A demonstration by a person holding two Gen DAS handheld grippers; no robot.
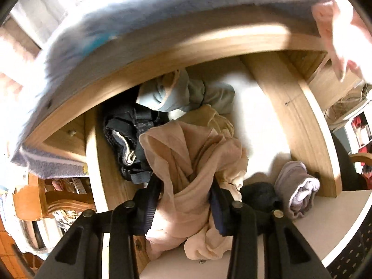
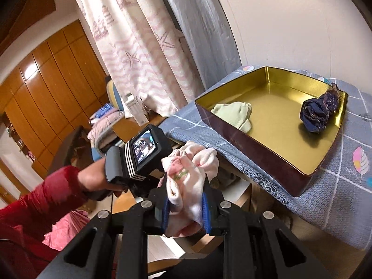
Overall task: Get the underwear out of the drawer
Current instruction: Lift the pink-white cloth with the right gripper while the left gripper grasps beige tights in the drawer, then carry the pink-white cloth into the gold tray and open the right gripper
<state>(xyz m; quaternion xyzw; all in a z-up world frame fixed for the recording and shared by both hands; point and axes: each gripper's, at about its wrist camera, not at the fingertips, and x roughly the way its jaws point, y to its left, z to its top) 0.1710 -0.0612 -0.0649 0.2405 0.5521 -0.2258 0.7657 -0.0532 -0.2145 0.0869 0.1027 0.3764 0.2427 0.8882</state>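
Looking down into the open wooden drawer [image 1: 293, 116], I see my left gripper [image 1: 186, 200] shut on a bunched beige piece of underwear [image 1: 186, 153] near the drawer's front. Black lace underwear [image 1: 123, 134] lies to its left and a grey-blue piece [image 1: 176, 93] behind it. A grey roll [image 1: 295, 186] and a black piece [image 1: 258, 193] sit at the right front. In the right wrist view my right gripper [image 2: 186, 200] is shut on a pink-and-white underwear bundle [image 2: 190, 169], held in the air left of a gold tray [image 2: 279, 144].
The tray stands on a blue patterned cloth [image 2: 337, 197] and holds a pale green piece [image 2: 234, 114] and a dark blue roll [image 2: 318, 111]. A red sleeve [image 2: 46, 193] and the other gripper's camera screen [image 2: 143, 150] are at the left. The cloth-covered tabletop [image 1: 162, 11] overhangs the drawer.
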